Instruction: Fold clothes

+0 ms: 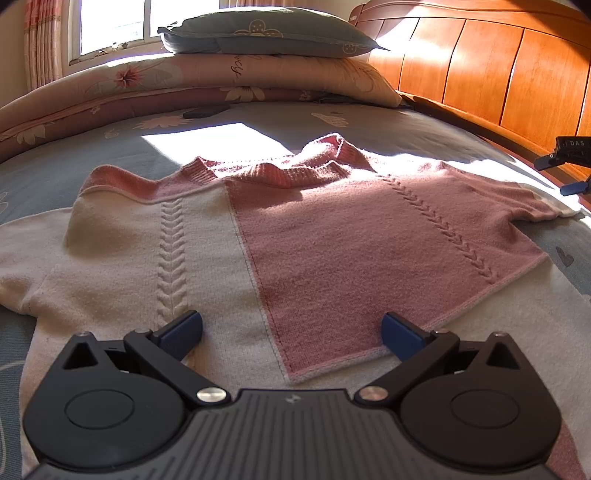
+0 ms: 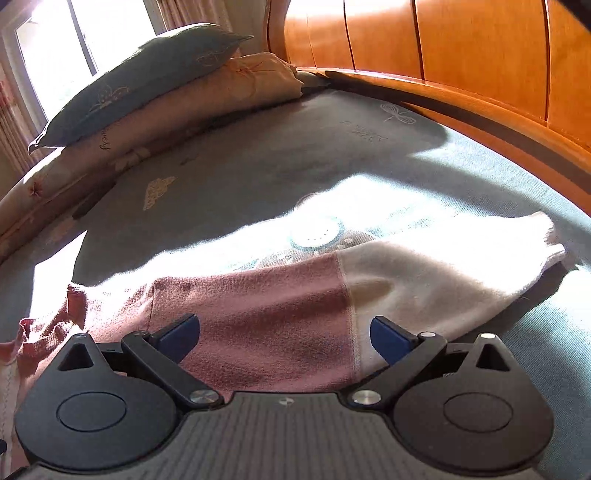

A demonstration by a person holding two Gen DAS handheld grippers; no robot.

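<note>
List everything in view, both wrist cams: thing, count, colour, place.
sweater: 1, pink and cream, flat on the bed, partly folded
sleeve: 1, pink then cream, stretched out toward the headboard
bed sheet: 1, grey-blue with prints, under the sweater
pillow: 1, grey-blue, on top of the quilt
quilt: 1, pink floral, folded by the window
headboard: 1, orange wood, right side
window: 1, bright, far wall
dark flat object: 1, black, on the sheet by the quilt
left gripper: fingers open, over the sweater hem
right gripper: fingers open, over the sleeve
</note>
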